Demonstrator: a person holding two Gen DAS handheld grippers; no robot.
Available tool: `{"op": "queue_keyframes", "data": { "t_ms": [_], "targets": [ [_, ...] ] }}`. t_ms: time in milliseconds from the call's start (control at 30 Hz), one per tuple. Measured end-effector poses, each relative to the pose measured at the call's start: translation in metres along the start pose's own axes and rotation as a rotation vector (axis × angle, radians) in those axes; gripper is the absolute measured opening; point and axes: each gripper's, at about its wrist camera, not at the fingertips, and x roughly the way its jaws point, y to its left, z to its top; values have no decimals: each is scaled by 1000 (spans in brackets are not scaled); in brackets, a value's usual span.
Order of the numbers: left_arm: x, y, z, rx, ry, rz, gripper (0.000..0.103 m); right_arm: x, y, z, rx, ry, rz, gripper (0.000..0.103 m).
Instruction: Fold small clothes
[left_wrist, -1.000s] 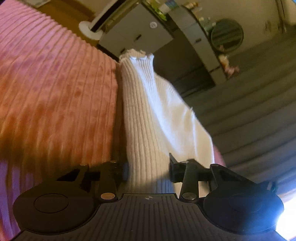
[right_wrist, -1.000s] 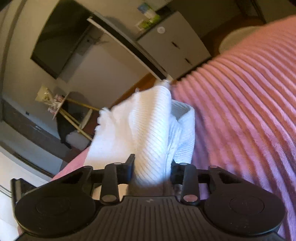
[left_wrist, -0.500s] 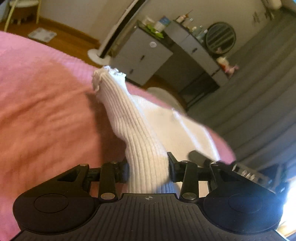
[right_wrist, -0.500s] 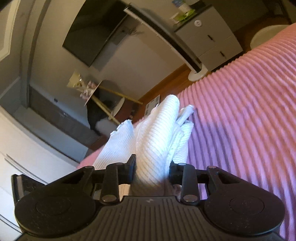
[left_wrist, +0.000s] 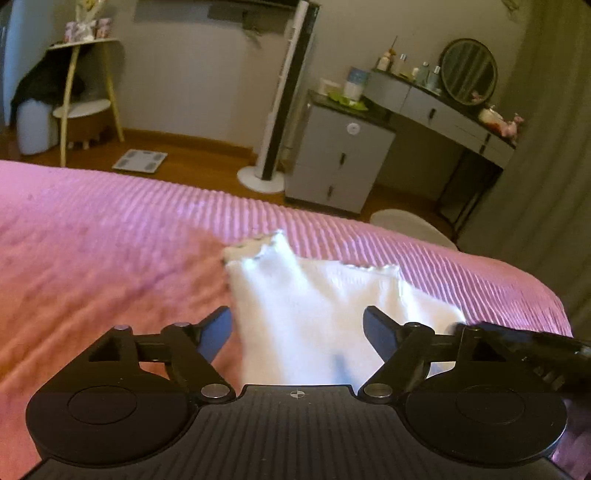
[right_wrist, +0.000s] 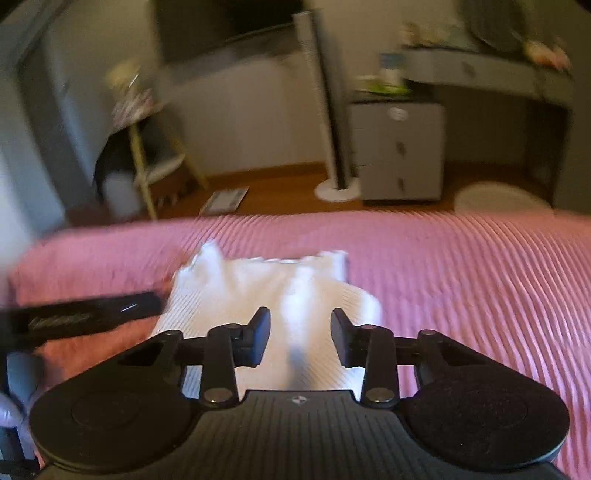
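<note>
A small white ribbed knit garment lies folded on the pink ribbed bedspread. My left gripper is open, its jaws wide apart over the garment's near edge. In the right wrist view the same garment lies ahead of my right gripper, which is also open with the cloth between and below its jaws. The right gripper shows as a dark bar at the right edge of the left wrist view. The left gripper shows at the left edge of the right wrist view.
Beyond the bed's far edge stand a white tower fan, a grey cabinet, a dressing table with a round mirror, a small shelf stand and a scale on the wooden floor.
Both grippers have opened and let go of the white garment, which now lies flat on the bedspread. Both cameras have swung level toward the room; the right view is motion-blurred.
</note>
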Motion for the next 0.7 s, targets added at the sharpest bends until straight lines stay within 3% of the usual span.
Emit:
{"op": "queue_keyframes", "data": {
  "t_ms": [100,167,233,300,400,533,700],
  "targets": [
    [29,-12,-5,11,22,48,83,39,16,3,-110,41,-45,24],
    [48,-18,-13,55,41,129,83,63,11,-5,-167,71,-112,21],
    [54,-17,-32,94,47,140,83,79,3,-19,-178,88,-153,21],
    [63,-12,-46,67,50,152,88,89,-3,-24,-163,62,-151,22],
    [66,-15,-47,95,53,192,94,89,-5,-23,-157,64,-151,24],
    [34,-8,-41,52,72,152,91,46,-1,-26,-91,6,-120,25],
    [-31,16,-77,-76,26,115,92,-37,-12,-70,22,-51,-47,28]
  ]
}}
